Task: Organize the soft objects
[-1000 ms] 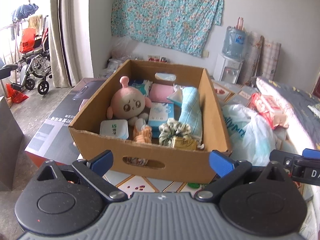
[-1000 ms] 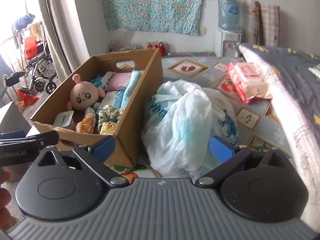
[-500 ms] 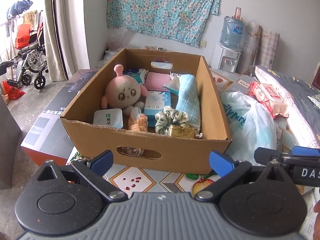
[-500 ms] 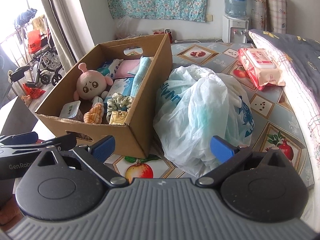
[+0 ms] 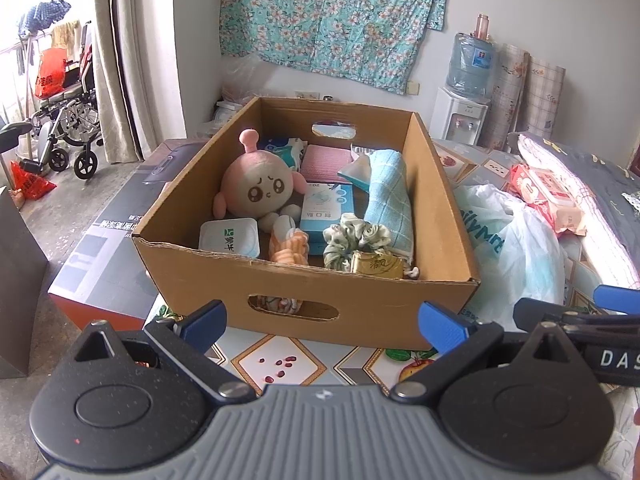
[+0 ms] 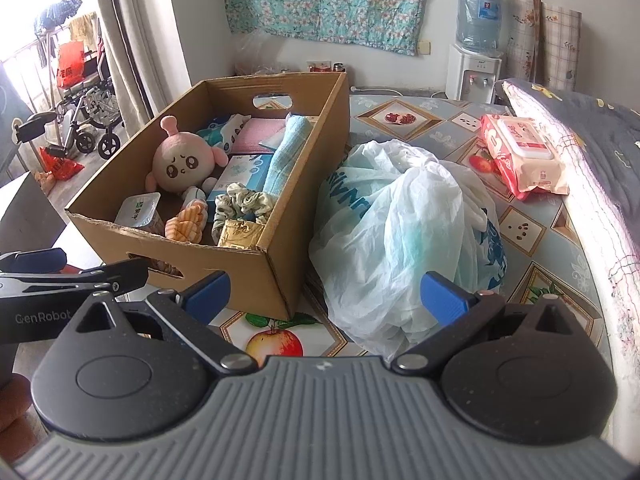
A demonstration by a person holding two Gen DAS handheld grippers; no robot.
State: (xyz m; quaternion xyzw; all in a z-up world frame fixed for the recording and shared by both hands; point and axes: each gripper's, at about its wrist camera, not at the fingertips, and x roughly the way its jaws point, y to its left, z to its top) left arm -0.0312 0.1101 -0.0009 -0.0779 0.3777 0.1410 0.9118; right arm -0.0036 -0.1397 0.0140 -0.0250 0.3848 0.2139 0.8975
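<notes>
Two risks stand out, biggest thing first. The cardboard box (image 5: 304, 304) sits on the bench (image 6: 516, 228) with its left side apparently out past the edge; a hard push down inside could tip or slide it. Touching its right wall, the plastic bag (image 6: 404, 236) is slippery and slack, so a pinch may catch film only and let the contents spill. Inside the box, the pink plush (image 5: 260, 192), rolled blue towel (image 5: 390, 196) and scrunchie (image 5: 354, 236) lie crowded together, so a grab may drag neighbours. Left gripper (image 5: 322, 322) and right gripper (image 6: 324, 294) both hang with jaws released, empty.
</notes>
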